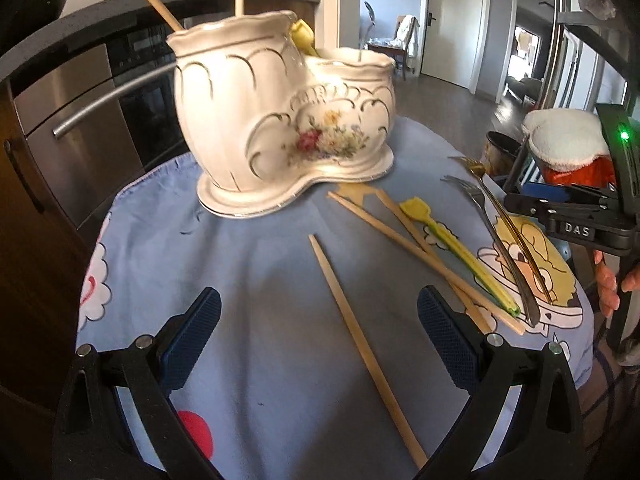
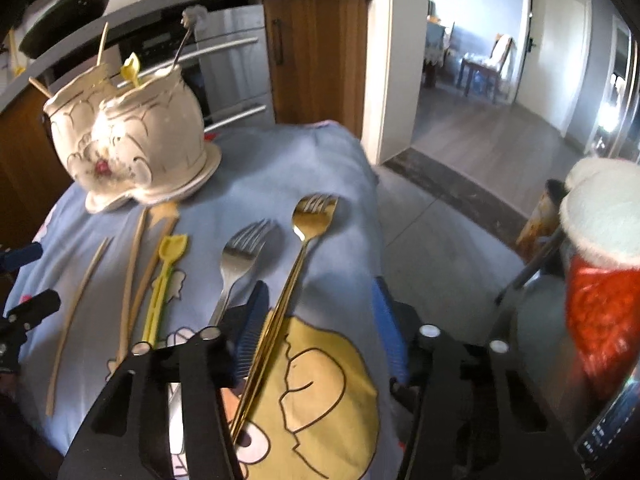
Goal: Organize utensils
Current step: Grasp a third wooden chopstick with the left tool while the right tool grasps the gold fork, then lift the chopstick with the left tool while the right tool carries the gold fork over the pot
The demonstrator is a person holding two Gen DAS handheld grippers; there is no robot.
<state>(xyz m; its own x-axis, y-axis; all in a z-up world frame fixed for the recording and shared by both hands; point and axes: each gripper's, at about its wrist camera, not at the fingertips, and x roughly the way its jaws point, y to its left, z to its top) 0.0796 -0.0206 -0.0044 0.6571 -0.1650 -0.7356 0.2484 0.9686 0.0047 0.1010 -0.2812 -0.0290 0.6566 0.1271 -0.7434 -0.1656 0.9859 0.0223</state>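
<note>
**Utensils partly sorted; several left on the tabletop**

Left wrist view: A few utensils are already stood in the holder [image 1: 280,120], so a start has been made. One chopstick [image 1: 360,348] is seen lying on the cloth [image 1: 240,280] between the spread fingers of the left hand-held gripper [image 1: 320,340], untouched. A chopstick pair [image 1: 420,256], a yellow pick [image 1: 452,252] and two forks remain beside it.

Right wrist view: The gold fork [image 2: 288,280] is seen between the fingers of the right hand-held gripper [image 2: 320,332]; the jaws are part-closed, not yet gripping. The steel fork [image 2: 236,264] lies just left. Most sorting is judged still undone.
</note>
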